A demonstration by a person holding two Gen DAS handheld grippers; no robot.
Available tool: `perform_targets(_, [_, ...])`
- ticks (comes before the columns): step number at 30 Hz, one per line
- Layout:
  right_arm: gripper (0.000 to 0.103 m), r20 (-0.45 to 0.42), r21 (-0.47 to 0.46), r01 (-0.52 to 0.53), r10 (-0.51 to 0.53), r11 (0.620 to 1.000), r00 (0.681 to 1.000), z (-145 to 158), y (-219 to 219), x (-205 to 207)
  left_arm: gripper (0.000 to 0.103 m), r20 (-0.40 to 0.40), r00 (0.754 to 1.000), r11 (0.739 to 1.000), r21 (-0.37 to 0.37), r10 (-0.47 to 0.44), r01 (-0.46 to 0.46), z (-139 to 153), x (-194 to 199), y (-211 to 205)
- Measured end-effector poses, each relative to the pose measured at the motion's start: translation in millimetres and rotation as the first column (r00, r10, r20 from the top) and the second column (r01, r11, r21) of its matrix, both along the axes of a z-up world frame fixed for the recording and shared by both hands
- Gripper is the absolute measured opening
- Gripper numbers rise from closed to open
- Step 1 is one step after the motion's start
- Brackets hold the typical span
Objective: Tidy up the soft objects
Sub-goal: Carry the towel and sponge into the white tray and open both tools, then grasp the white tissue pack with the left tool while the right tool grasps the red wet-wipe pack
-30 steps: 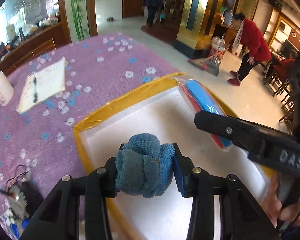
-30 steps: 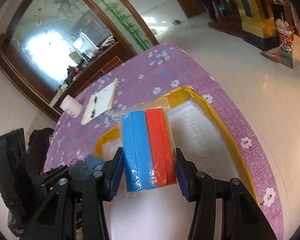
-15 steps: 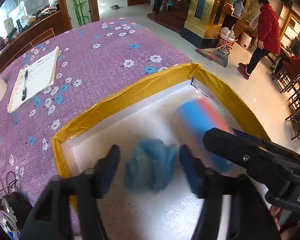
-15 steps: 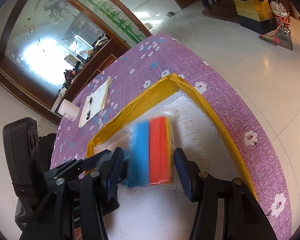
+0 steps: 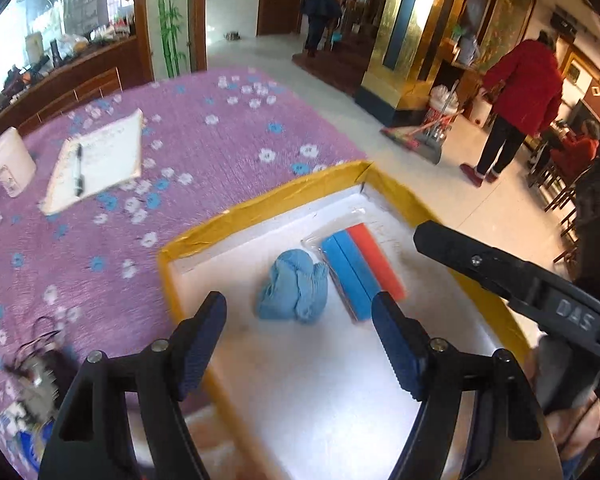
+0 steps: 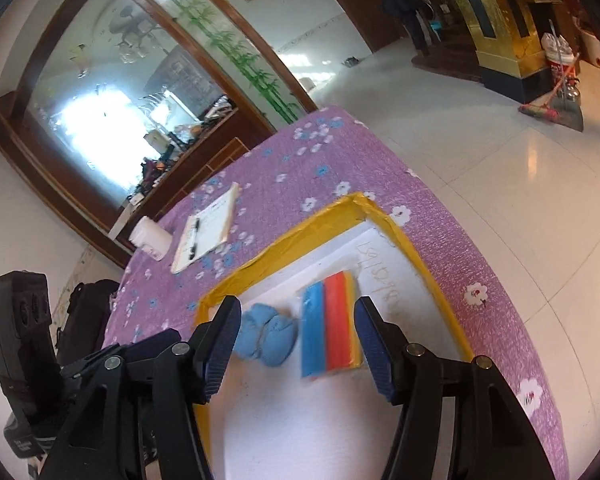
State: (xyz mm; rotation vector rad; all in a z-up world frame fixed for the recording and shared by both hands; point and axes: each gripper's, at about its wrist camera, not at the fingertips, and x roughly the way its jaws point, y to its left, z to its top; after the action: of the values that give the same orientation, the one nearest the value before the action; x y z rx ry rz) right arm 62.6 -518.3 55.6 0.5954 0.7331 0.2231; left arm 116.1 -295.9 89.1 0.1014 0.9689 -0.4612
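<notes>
Both tools let go: left tool (image 5: 298, 344) no longer clamps the blue cloth (image 5: 294, 297), right tool (image 6: 296, 344) has released the bagged sponge pack (image 6: 332, 325), jaws still opening, empty. Cloth and pack lie side by side in the yellow-rimmed tray (image 5: 260, 204), just beyond the tips. Each tool tilts downward above it.
</notes>
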Motion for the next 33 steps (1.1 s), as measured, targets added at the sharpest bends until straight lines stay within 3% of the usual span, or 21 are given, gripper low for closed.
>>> perform_targets(8, [0.072, 0.097, 0.008, -0.171, 0.17, 0.985, 0.981, 20.3, 50.8, -78.7, 0.074, 0.113, 0.993, 0.997, -0.073, 0.02, -0.012, 32.6, -81.4, 79.8])
perform_targets(12, [0.072, 0.117, -0.008, -0.314, 0.313, 0.949, 0.943, 17.5, 88.5, -116.8, 0.079, 0.16, 0.986, 0.994, -0.1, 0.051, -0.035, 32.9, -119.3, 125.8])
perform_targets(15, [0.073, 0.12, -0.027, -0.431, 0.431, 0.902, 0.894, 13.9, 118.7, -138.2, 0.08, 0.177, 0.98, 0.992, -0.1, 0.089, -0.073, 22.9, -145.0, 161.9])
perform_targets(18, [0.078, 0.11, -0.102, -0.541, 0.55, 0.835, 0.828, 12.9, 153.7, -152.8, 0.08, 0.163, 0.977, 0.987, -0.104, 0.141, -0.125, 10.3, -160.0, 195.4])
perform_targets(21, [0.082, 0.062, -0.219, -0.638, 0.663, 0.738, 0.746, 6.6, 186.2, -166.5, 0.08, 0.123, 0.972, 0.975, -0.119, 0.201, -0.186, -5.2, -169.3, 231.1])
perform_targets(26, [0.082, -0.073, -0.375, -0.765, 0.807, 0.523, 0.587, -11.4, 229.6, -179.6, 0.08, 0.092, 0.967, 0.968, -0.106, 0.239, -0.23, -20.6, -180.7, 268.9])
perform_targets(31, [0.082, -0.232, -0.483, -0.787, 0.81, 0.384, 0.538, -33.1, 254.5, -169.0, 0.081, 0.082, 0.975, 0.977, -0.074, 0.204, -0.199, -32.8, -188.7, 276.0])
perform_targets(33, [0.082, -0.267, -0.504, -0.79, 0.807, 0.348, 0.526, -40.8, 260.4, -164.5, 0.081, 0.085, 0.978, 0.981, -0.061, 0.189, -0.184, -36.2, -189.4, 275.6])
